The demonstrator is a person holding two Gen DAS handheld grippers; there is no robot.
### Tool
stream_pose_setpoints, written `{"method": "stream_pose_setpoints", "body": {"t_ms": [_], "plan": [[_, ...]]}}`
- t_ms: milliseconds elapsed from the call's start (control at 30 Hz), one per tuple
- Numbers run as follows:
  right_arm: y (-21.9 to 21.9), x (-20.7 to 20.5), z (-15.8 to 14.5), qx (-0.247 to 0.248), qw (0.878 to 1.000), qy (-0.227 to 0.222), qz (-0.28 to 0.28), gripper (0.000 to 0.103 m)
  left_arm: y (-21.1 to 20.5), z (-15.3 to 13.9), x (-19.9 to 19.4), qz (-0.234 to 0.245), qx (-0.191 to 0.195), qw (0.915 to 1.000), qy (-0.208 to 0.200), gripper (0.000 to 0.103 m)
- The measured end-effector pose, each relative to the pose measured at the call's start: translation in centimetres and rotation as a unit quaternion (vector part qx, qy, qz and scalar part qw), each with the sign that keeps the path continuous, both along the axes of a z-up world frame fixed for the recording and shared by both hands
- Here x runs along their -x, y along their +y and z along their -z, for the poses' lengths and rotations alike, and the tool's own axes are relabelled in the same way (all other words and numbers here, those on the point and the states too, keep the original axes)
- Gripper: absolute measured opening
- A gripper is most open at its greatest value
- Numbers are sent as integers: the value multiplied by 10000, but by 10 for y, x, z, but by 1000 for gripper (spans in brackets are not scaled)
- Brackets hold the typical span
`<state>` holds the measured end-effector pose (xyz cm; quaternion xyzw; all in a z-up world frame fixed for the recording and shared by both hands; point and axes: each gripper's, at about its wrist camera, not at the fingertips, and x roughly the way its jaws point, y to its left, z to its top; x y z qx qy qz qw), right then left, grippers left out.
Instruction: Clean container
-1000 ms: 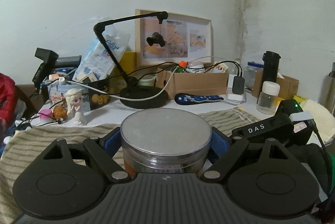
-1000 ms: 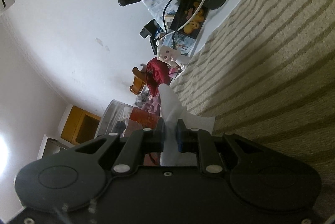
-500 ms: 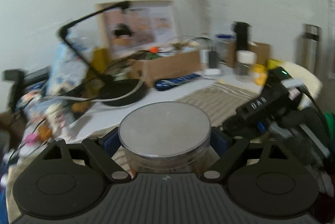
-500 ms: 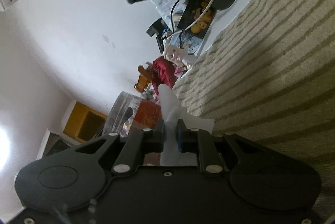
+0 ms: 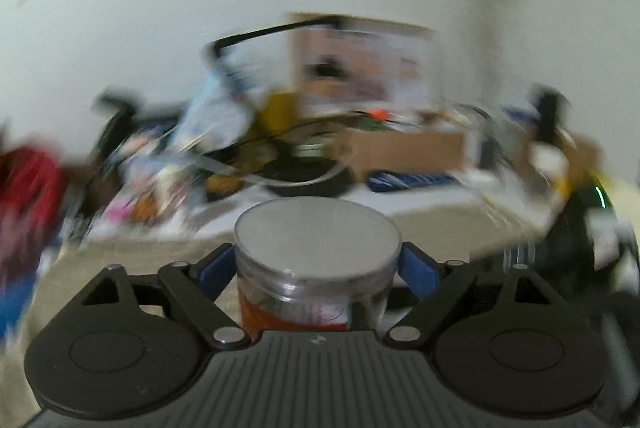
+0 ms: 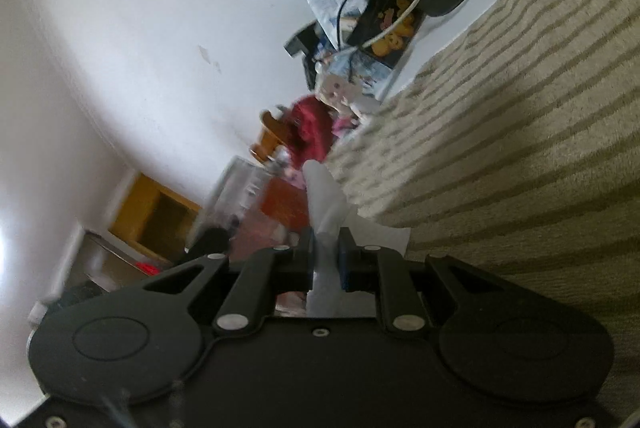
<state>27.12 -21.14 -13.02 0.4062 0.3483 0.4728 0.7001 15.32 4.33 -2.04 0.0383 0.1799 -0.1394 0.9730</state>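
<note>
The left gripper (image 5: 317,264) is clamping a clear container (image 5: 316,264) upright, flat grey lid facing up, over the striped towel (image 6: 520,132); its orange label is too blurred to read. The right gripper (image 6: 325,260) is pinching a white tissue (image 6: 326,212) just beside it.

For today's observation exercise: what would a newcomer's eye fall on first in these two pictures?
First, the clear plastic jar with its silvery lid, clamped in the left hand-held gripper at the centre of the blurred left view. Next, the white tissue pinched in the right hand-held gripper, poking out beside the striped beige cloth.
</note>
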Motion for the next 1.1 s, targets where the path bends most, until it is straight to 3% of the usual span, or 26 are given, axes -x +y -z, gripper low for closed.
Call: {"method": "stream_pose_setpoints", "body": {"t_ms": [100,200,367,533,633,800,900,1033,1100], "plan": [[-5,-3,5,-264,9995,177,32,13,29,0,-15,1008,27,9949,79,87],[-3,-2,2,-193,9998,100,31,13,47,-1,-29,1165,196,9925,298,88],[0,1,-1,-63,9999,-60,53,13,24,1,-10,402,268,9984,296,89],[-1,0,1,-150,9999,-12,-3,13,6,3,2,-324,465,9984,74,90],[-2,0,1,-183,9998,-6,2,13,13,-4,-1,-345,841,9958,81,90],[-3,0,1,-262,9997,-25,23,13,27,7,-11,-240,1099,9931,344,91],[-4,1,1,-277,9996,-27,21,13,32,13,-8,-322,1424,9890,245,89],[-3,2,-1,-202,9997,-90,39,14,36,15,-6,-316,1497,9881,134,88],[-5,3,-2,-321,9994,-138,64,14,42,19,-5,-279,1721,9846,93,88]]}}
